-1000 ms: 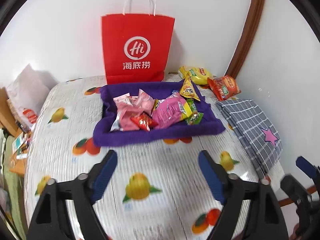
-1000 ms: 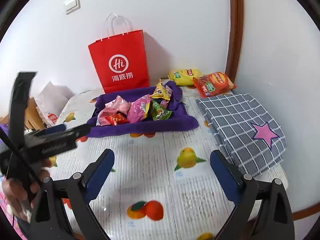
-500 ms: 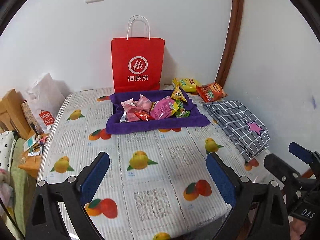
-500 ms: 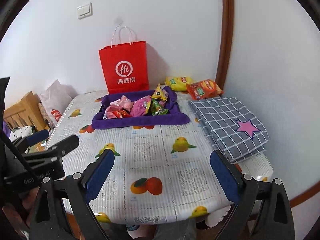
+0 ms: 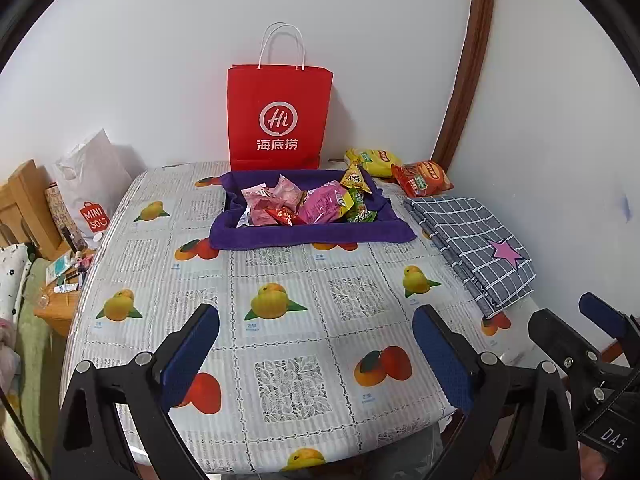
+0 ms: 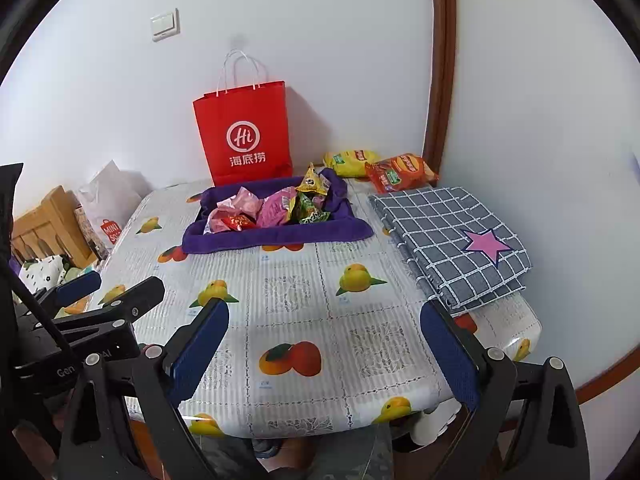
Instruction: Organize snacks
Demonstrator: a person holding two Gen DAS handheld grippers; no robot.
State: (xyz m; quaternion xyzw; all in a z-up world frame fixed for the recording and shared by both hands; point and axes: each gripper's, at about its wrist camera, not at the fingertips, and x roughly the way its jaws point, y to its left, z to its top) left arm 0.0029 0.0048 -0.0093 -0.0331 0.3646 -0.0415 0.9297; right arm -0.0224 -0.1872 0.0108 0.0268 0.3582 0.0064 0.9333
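Mostly done: small snacks (image 5: 308,204) piled in purple tray (image 5: 304,238); 2 chip bags (image 5: 404,170) lie just right-behind tray, unsorted. Left gripper (image 5: 316,344) and right gripper (image 6: 324,338) wide, empty, well short of tray.

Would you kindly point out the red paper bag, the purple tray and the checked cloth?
red paper bag (image 5: 279,120), left wrist view, on its white logo.
purple tray (image 5: 304,236), left wrist view, front wall.
checked cloth (image 6: 448,224), right wrist view, top face.

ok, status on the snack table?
Left hand-held gripper open, empty; right hand-held gripper open, empty. Snacks piled in purple tray; two chip bags outside. Nothing in the way.
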